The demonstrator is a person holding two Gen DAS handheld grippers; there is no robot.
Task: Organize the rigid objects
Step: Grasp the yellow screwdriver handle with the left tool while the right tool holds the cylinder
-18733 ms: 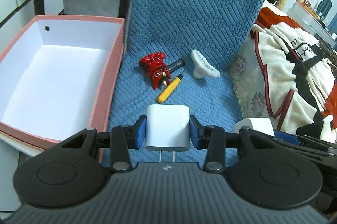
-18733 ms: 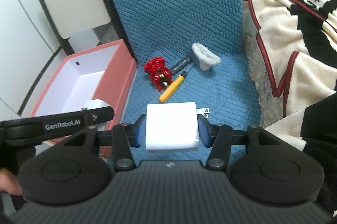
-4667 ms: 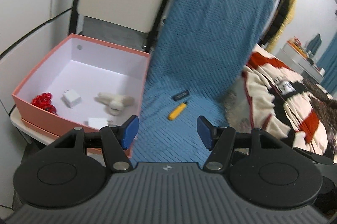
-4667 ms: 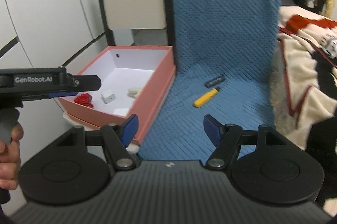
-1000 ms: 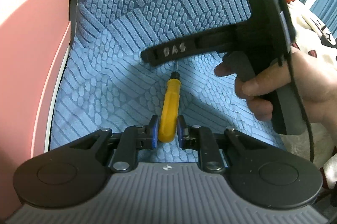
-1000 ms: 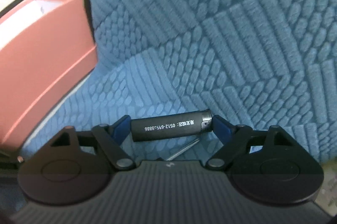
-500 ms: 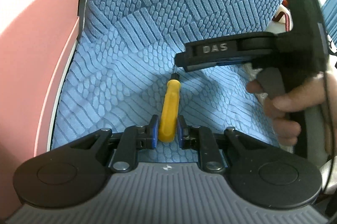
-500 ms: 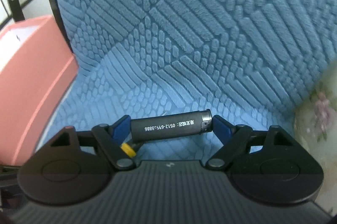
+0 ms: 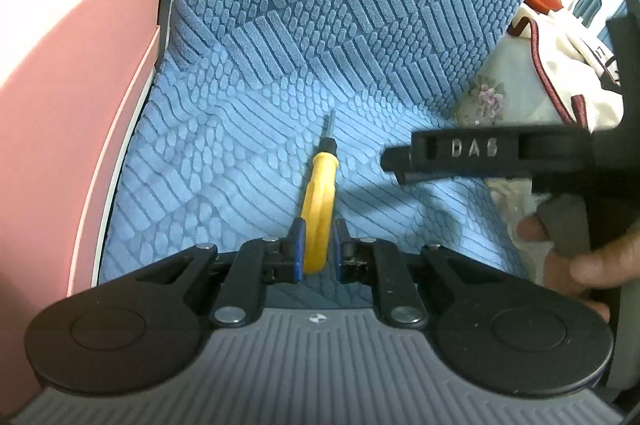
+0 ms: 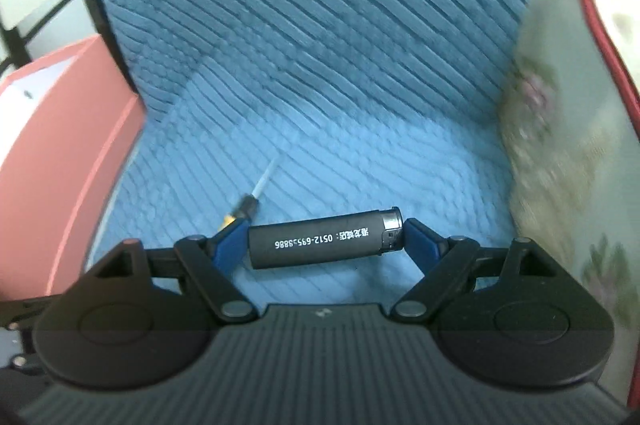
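My left gripper [image 9: 317, 245] is shut on the handle of a yellow screwdriver [image 9: 319, 201] that lies on the blue seat cover [image 9: 224, 161], its metal tip pointing away from me. My right gripper [image 10: 325, 239] is shut on a black lighter [image 10: 324, 240] with white printed digits, held crosswise by its ends above the seat. The screwdriver's tip and black collar [image 10: 256, 193] show below it in the right wrist view. The right gripper's body [image 9: 500, 149] hangs to the right in the left wrist view. The pink box [image 9: 68, 73] stands at the left.
The blue textured chair back [image 9: 360, 5] rises behind the seat. A floral cushion [image 10: 560, 153] and a cream blanket with red trim [image 9: 568, 65] lie at the right. The pink box's wall [image 10: 52, 161] borders the seat's left edge.
My right gripper has lifted the lighter and pulled back to the right, uncovering the screwdriver's tip. My left gripper stays shut on the screwdriver's handle.
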